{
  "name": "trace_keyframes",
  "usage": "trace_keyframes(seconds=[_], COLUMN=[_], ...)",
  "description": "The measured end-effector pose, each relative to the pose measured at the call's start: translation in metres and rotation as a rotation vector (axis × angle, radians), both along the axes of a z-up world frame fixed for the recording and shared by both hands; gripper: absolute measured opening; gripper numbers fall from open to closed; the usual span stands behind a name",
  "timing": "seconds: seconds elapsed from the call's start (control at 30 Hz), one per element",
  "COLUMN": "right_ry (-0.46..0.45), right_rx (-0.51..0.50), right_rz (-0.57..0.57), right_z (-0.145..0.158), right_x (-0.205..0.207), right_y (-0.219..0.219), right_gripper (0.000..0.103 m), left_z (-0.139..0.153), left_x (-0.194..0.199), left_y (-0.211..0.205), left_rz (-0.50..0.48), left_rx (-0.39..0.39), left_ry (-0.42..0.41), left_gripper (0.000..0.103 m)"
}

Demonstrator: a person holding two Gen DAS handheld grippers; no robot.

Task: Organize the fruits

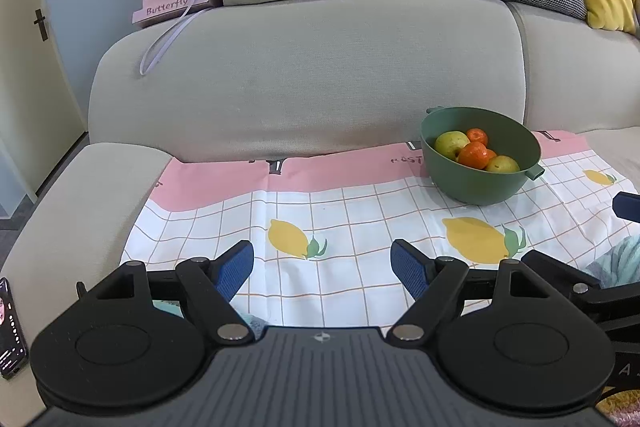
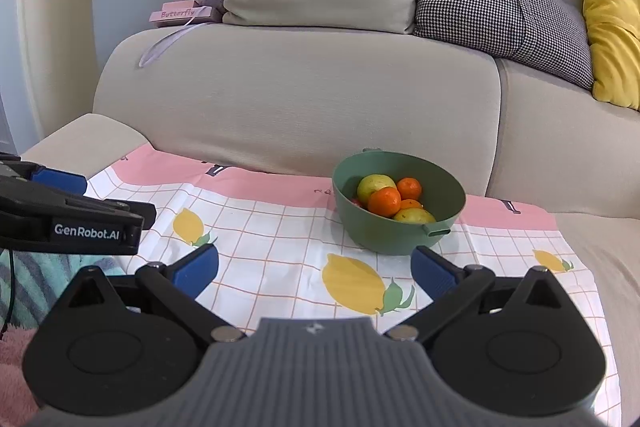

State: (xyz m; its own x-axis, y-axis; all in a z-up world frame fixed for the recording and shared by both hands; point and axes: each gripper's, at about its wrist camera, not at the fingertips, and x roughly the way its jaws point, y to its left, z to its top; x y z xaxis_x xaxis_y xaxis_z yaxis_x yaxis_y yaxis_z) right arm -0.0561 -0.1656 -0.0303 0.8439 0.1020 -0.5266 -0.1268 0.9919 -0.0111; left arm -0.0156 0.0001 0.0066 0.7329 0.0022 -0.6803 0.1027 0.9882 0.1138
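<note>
Right wrist view: you are holding both grippers, right gripper (image 2: 315,269) and left gripper (image 1: 322,269), released and empty near the green bowl (image 2: 362,223) of fruits (image 2: 384,201) sitting far right on the cloth; a hasty reach risks tipping it.

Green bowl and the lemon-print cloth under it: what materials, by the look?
Green bowl: probably moulded plastic, matte; uniform colour, soft highlights, a slotted tab handle formed into the rim. Glazed ceramic can't be ruled out.
Lemon-print cloth: thin flexible sheet, woven fabric or coated vinyl; it shows fold creases and ripples, with a flat printed grid and a slight sheen.
</note>
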Motion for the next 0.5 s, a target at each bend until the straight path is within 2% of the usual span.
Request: trace_keyframes(seconds=[0.5], right_ry=[0.004], right_rx=[0.005], right_rz=[-0.002], right_z=[-0.0021], right_x=[0.0005], right_y=[-0.0014], right_gripper=[0.099], left_z=[-0.0002], left_x=[0.0008], left_y=[0.0033], left_rz=[0.0], left_rx=[-0.003], left_ry=[0.008], left_gripper=[0.091])
